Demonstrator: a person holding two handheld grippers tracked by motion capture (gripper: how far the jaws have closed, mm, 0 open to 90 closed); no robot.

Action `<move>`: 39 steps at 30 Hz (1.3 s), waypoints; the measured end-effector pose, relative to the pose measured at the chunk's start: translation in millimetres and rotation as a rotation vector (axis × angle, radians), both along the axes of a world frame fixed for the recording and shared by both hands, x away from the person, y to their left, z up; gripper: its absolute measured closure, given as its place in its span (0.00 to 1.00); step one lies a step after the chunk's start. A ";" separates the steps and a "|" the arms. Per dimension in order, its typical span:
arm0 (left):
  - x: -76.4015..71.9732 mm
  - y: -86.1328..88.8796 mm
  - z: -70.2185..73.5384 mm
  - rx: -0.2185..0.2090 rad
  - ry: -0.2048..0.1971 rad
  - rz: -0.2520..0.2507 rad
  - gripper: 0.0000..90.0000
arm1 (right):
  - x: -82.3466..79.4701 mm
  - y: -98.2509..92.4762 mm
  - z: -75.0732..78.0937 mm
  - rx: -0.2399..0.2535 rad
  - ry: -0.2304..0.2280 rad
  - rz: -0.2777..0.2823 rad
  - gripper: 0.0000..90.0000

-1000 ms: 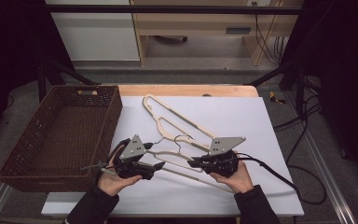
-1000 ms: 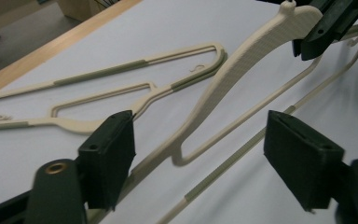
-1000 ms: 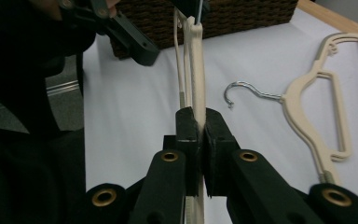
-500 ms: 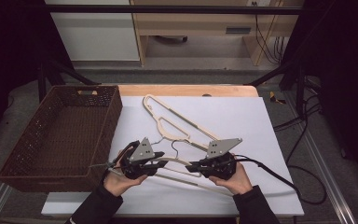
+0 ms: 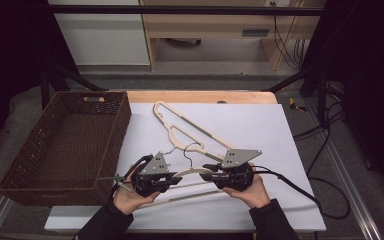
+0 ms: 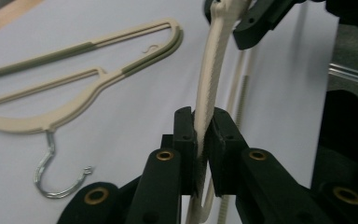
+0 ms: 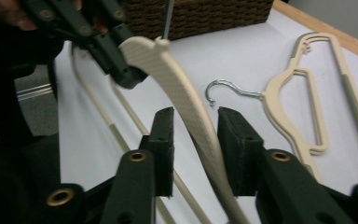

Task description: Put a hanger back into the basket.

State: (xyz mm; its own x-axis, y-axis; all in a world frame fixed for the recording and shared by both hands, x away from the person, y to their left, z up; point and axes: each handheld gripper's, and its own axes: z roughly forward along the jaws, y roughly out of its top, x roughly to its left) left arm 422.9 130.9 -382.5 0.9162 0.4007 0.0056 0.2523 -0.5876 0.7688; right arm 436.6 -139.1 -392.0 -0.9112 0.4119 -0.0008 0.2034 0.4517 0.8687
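A cream hanger hangs lifted near the table's front edge between my two grippers. My left gripper has just been closing, and its pads now press on the hanger's arm; in the left gripper view the gripper pinches it tight. My right gripper has just been opening. In the right gripper view the gripper straddles the hanger's other arm with a gap on each side.
More cream hangers with metal hooks lie on the white sheet behind the grippers. A brown woven basket stands at the left. Cables trail off the table's right side.
The left gripper's jaws have closed onto the hanger's arm after shifting slightly right. The right gripper's jaws have spread apart off the hanger. The right hand stays where it was.
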 end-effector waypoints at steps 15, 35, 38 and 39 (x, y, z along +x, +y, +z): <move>-2.5 14.4 10.1 -0.064 -0.021 0.105 0.96 | 3.9 -31.1 7.5 0.128 -0.034 -0.184 0.38; -15.6 61.1 75.3 -0.184 -0.136 0.204 0.96 | 7.0 -85.4 9.3 0.211 -0.036 -0.460 0.08; -15.6 68.9 91.6 -0.185 -0.161 0.212 0.96 | 6.3 -88.0 9.9 0.210 -0.039 -0.468 0.08; -14.7 73.0 98.4 -0.185 -0.171 0.215 0.96 | 5.8 -89.3 10.1 0.213 -0.039 -0.472 0.08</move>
State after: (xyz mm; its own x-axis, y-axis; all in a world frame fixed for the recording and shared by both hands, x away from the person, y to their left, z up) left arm 408.1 203.9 -284.0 0.8024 0.5937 0.0607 0.2141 -0.3812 0.8994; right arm 442.4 -228.4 -381.9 -0.6268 0.7730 0.0980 0.3084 0.1306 0.9422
